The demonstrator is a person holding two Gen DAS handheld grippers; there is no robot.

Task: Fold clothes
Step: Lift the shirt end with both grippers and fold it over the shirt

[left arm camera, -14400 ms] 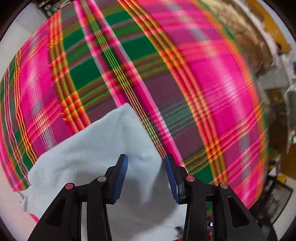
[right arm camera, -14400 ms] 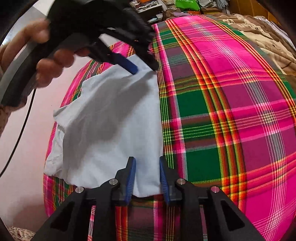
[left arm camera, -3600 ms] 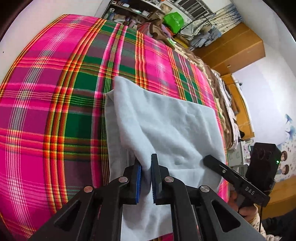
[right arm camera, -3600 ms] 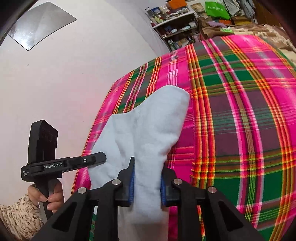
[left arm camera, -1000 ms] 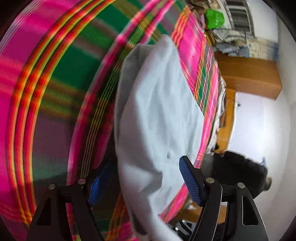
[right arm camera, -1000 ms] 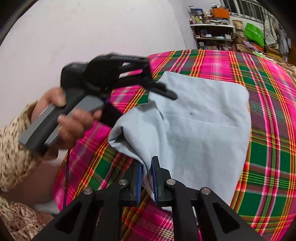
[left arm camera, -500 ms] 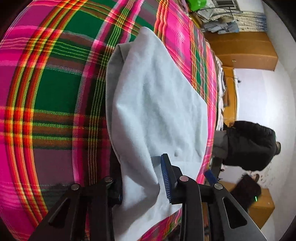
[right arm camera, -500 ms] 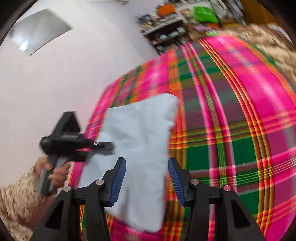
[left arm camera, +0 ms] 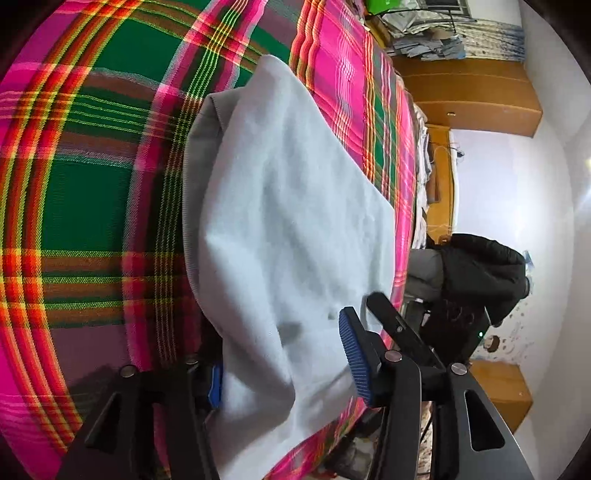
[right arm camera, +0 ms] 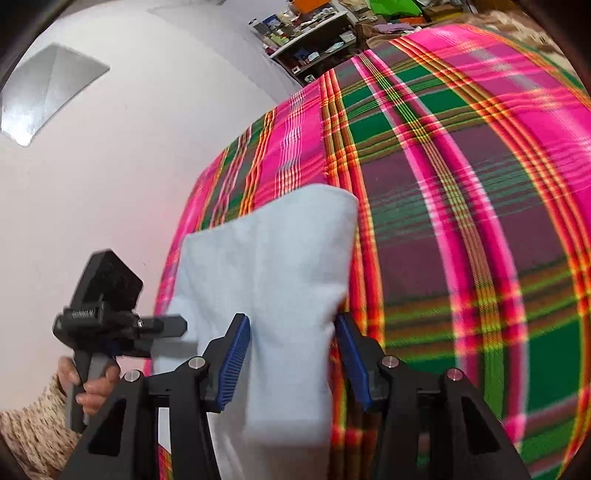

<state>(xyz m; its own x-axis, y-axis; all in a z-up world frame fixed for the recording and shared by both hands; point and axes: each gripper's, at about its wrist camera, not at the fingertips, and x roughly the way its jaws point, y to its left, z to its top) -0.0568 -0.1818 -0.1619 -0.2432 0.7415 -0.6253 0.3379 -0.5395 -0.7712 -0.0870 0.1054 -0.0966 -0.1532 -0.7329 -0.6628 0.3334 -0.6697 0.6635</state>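
With both tongs spread, nothing is gripped right now.
left tongs (left arm camera: 286, 363): pads wide apart, straddling the near edge of the cloth (left arm camera: 288, 206); the left-hand pad sits tucked against or under the fabric, so it reads as a release pose, not a pinch.
right tongs (right arm camera: 291, 363): pads spread either side of the cloth's near end, no squeeze visible; placed at the opposite near corner from the left tool, likely so both corners were carried together.
cloth: pale blue, folded into a rough rectangle with a grey underlayer peeking out along one side; lies flat on the bed (left arm camera: 74, 192), near its edge by the wall (right arm camera: 129, 147).
hand (right arm camera: 92, 387): grips the left tool's handle, low left in the right view.
vs 1.0 s ago: right tongs were pinched on a raised cloth edge, now spread; cloth has dropped flat.
vs 3.6 s ago: both tongs were clamped on the cloth; both have let go since.
stage: judging by the lie, one fold just landed; whether more folds follow, can't tell.
far: shelf (right arm camera: 314, 33), wardrobe (left arm camera: 461, 92).
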